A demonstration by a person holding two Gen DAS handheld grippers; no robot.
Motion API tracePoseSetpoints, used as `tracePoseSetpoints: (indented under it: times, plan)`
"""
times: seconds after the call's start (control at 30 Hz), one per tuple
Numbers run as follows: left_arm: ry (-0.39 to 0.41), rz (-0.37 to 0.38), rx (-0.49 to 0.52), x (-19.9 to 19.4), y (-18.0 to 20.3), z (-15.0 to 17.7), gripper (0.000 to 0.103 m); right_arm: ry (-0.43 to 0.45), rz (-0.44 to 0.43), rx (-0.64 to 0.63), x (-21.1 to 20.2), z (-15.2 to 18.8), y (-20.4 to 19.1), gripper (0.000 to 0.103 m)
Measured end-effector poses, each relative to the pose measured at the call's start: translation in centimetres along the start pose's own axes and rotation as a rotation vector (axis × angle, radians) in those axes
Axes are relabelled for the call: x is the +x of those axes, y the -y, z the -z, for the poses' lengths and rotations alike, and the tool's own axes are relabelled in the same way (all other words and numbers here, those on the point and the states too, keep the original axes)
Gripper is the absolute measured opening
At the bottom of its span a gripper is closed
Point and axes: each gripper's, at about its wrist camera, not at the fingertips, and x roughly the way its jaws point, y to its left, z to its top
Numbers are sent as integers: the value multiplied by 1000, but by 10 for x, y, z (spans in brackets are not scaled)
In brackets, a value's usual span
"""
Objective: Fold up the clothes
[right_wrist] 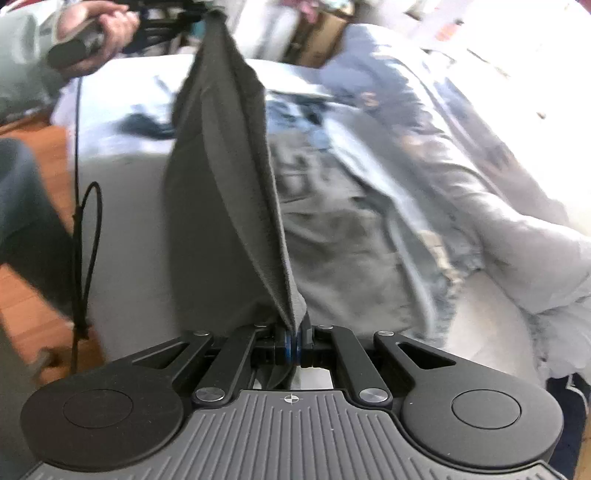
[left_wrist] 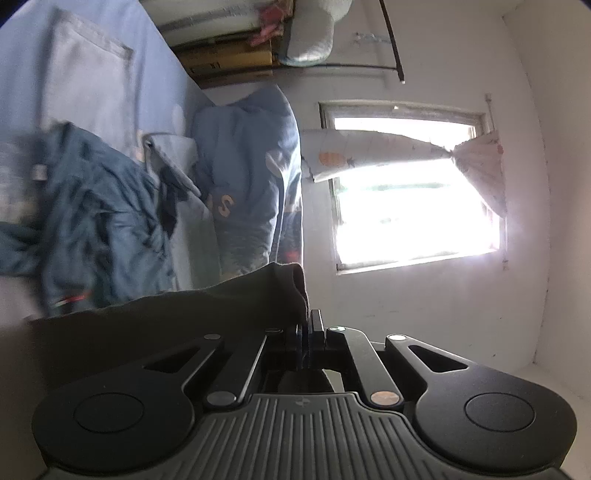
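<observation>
Both of my grippers are clamped on the same dark grey garment (right_wrist: pixel 221 177), which hangs stretched in the air between them above the bed (right_wrist: pixel 122 206).

My right gripper (right_wrist: pixel 294 345) has its fingers (right_wrist: pixel 284 345) pressed nearly together, with only a thin bunch of the grey cloth pinched between the blue pads. From that pinch the fabric rises away from me as a long, narrowing panel, its hemmed edge running up the right side, to the far corner at the top of the right wrist view. That corner meets my left gripper (right_wrist: pixel 173 16), held by my left hand (right_wrist: pixel 99 27); a black cable (right_wrist: pixel 83 229) hangs down from it in a loop.

In the left wrist view the left gripper (left_wrist: pixel 308 332) is likewise drawn shut, the fingers (left_wrist: pixel 317 332) all but touching, and the grey garment (left_wrist: pixel 184 314) spreads out to the left from the pinch, its rolled edge standing just above the fingertips.

Below the cloth, other clothes lie rumpled on the bed: a teal garment (left_wrist: pixel 92 206), a blue hooded top (left_wrist: pixel 251 177) with a yellow letter on it, and a pale denim jacket (right_wrist: pixel 424 206). A bright window (left_wrist: pixel 413 199) with a tied curtain (left_wrist: pixel 399 151) fills the wall beyond.
</observation>
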Motion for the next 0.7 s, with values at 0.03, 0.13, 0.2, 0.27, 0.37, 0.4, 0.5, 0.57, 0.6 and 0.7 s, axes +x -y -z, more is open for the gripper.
tracePoseSetpoints:
  times: [0.03,0.13,0.2,0.27,0.37,0.4,0.5,0.57,0.6,0.7]
  plan:
    - [-5,-7,11,16,0,0,6,-1,15,8,9,-3,12,4]
    - [-27,-34,48,59,-1,3,6,-13,43,32,38,-9,49,4]
    - [-43,-52,67,88,-4,6,6,-28,67,46,58,-10,72,4]
    - [-59,-65,85,113,-9,8,6,-44,83,62,80,-9,94,4]
    - [-83,-83,111,149,-16,13,6,-71,100,85,112,0,120,4]
    - [-92,-92,118,160,-20,14,6,-84,103,93,125,3,129,4]
    - [-117,-129,133,193,-33,13,6,-122,96,114,166,12,149,4]
    - [-127,-170,155,212,-44,14,6,-149,83,140,193,18,160,4]
    - [-132,-192,165,222,-50,16,6,-160,76,158,206,22,166,4]
    - [-144,-265,200,244,-70,21,6,-188,45,218,245,31,178,5]
